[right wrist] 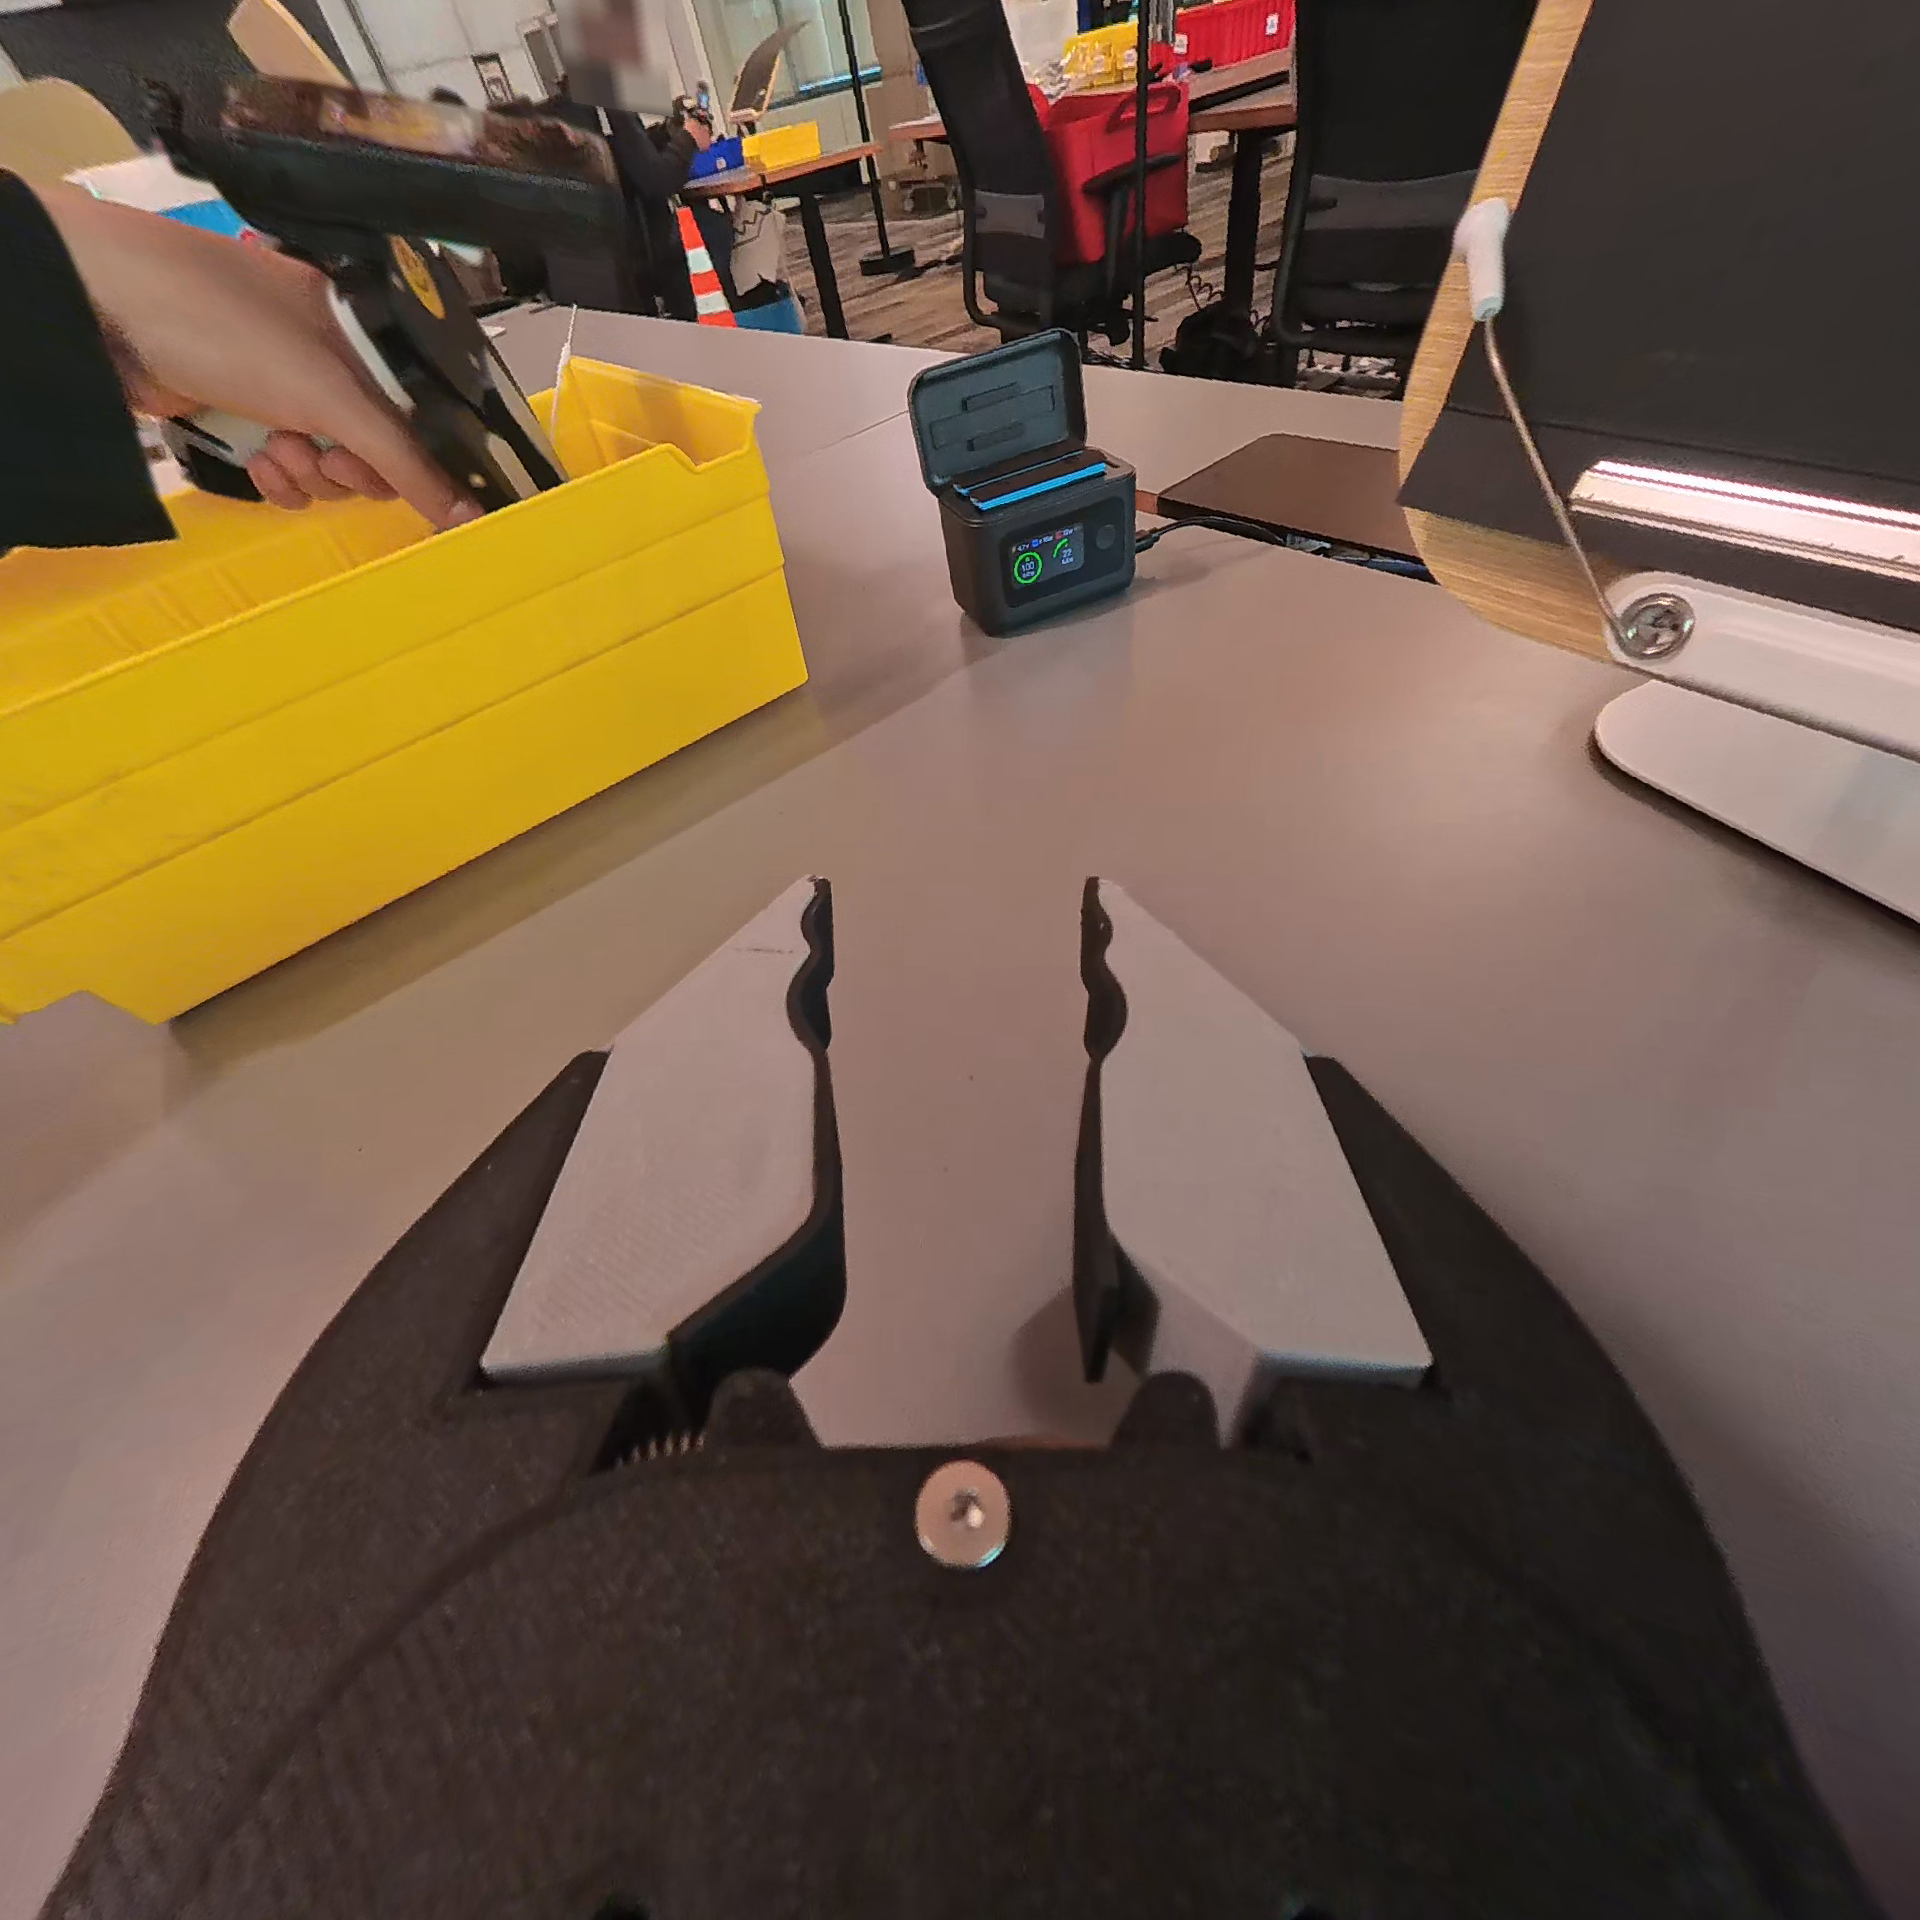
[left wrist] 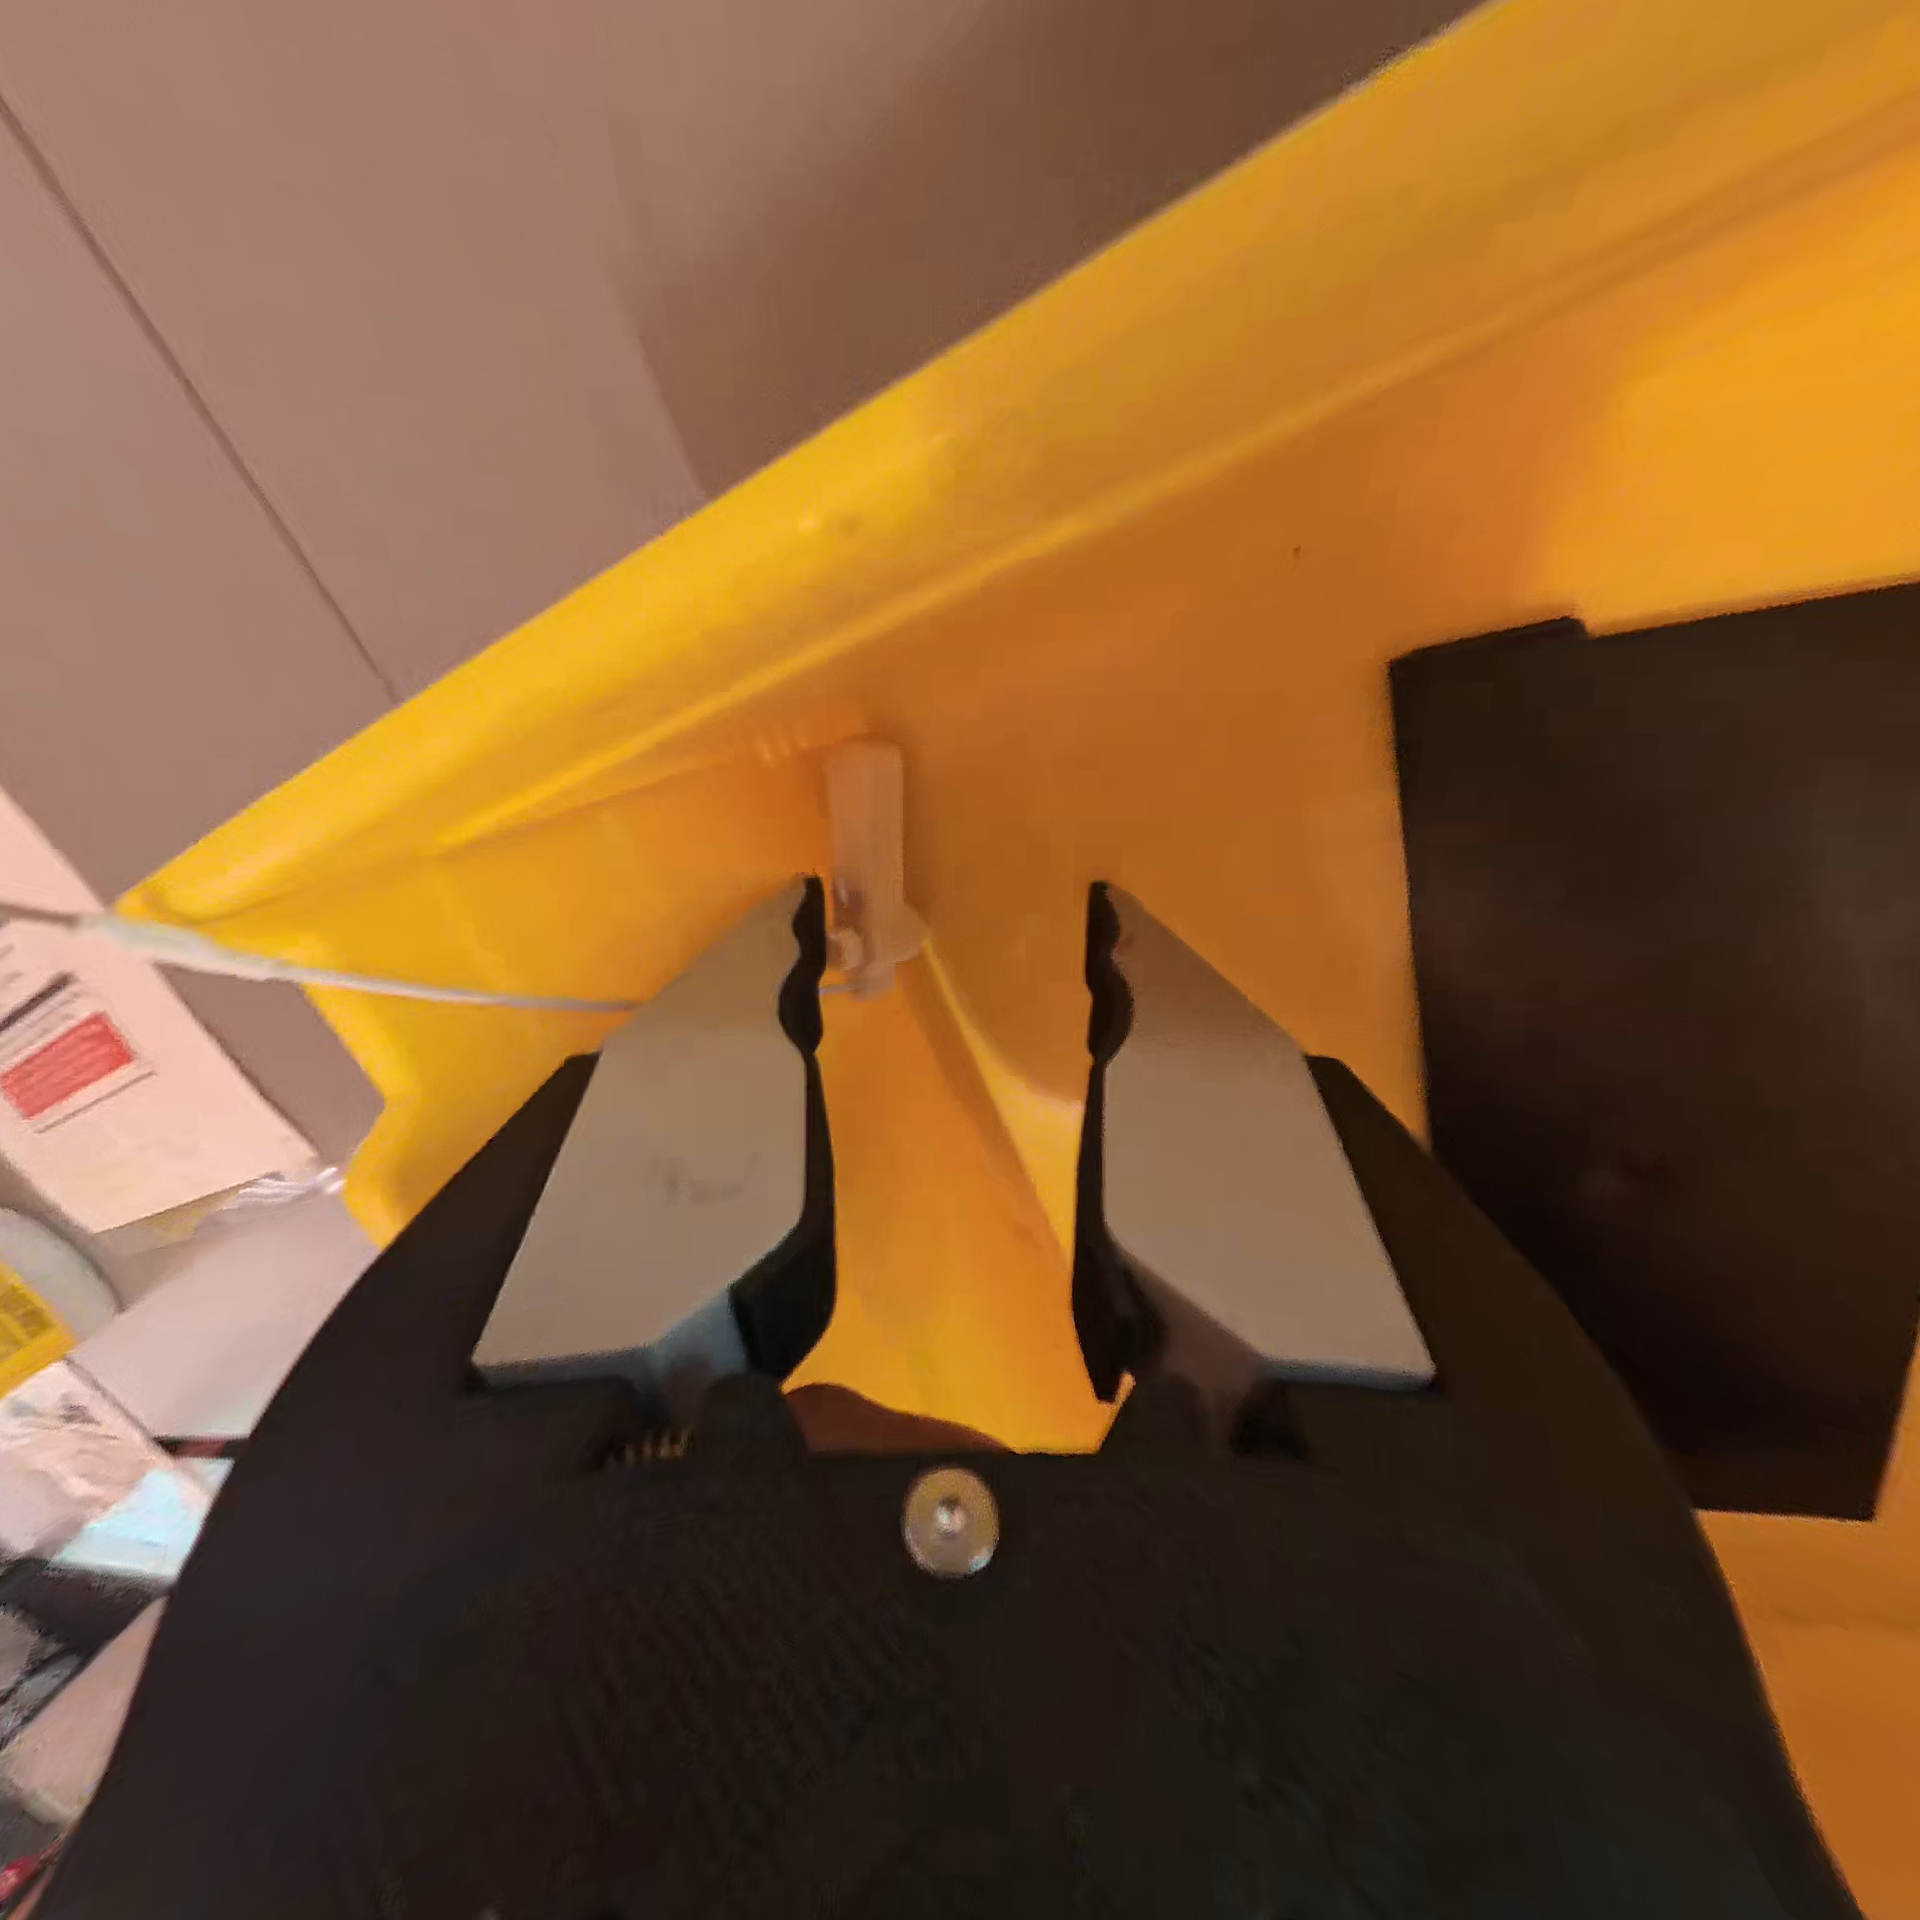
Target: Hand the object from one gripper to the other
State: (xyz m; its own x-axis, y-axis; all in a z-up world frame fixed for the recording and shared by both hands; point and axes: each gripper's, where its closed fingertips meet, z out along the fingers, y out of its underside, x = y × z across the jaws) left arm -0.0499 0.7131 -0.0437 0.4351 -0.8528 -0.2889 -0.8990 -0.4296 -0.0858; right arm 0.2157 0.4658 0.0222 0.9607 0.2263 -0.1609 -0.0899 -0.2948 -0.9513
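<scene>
White cable tie [left wrist: 868, 862] against yellow bin [left wrist: 1195, 582] wall, both grippers' fingers spread, empty.

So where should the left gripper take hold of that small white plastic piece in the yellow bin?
Probably across the white piece's narrow upright body, coming straight down from above. It stands on end against the yellow bin's wall, so only its two free sides are open to the fingers. The left gripper is open, one fingertip already beside it.

A dark charger case [right wrist: 1023, 499] with its lid open stands on the grey counter [right wrist: 1299, 831] at twelve o'clock, office chairs [right wrist: 1049, 197] behind.
</scene>
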